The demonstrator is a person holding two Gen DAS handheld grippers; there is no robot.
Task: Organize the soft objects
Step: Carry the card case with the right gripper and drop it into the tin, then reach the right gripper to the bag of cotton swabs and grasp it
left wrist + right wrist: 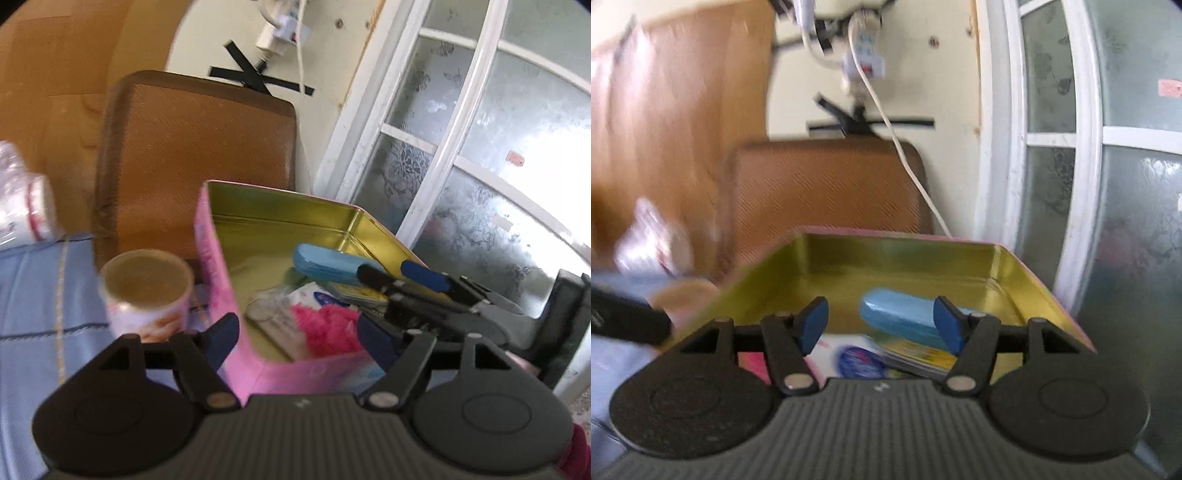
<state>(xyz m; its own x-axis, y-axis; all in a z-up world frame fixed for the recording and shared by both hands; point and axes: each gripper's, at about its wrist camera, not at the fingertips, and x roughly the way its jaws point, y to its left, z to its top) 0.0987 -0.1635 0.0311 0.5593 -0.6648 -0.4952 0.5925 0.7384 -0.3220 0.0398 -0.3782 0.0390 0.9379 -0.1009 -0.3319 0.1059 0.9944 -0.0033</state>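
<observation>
**Both claws wide over the pink tin**

Here, seen over a pink tin (236, 314) with a gold inner lining, standing open on a blue checked cloth (37, 302). Inside the tin, in the left wrist view: a fluffy pink soft thing (328, 328) near the front wall, a light blue case (328, 264) further back, a white packet with a blue mark (314, 295) between them, and a flat yellow packet (360, 293) just beside the case. Left gripper (299, 338) held wide apart, one blue pad outside the tin's left wall, the other above the contents; nothing between the pads, nothing pressed. Right gripper (402, 275) reaching in from the right side of that view, tips over the blue case, also spread with nothing gripped.

From the right wrist view: right gripper (881, 325) spread wide above the tin (1052, 295), light blue case (897, 317) lying behind and between the tips but not pinched, white packet with a blue mark (857, 358) and yellow packet (923, 356) below. Much blur on the left of this view.

Just left of the tin, a round can (147, 295) with a pale printed side, upright on the cloth. Behind, a brown woven mat (199, 158) leaning against the wall, a white cable (905, 158) hanging down in front of it, black tape (258, 77) crossed on the wall, and a white-framed frosted glass door (461, 147) to the right.
</observation>
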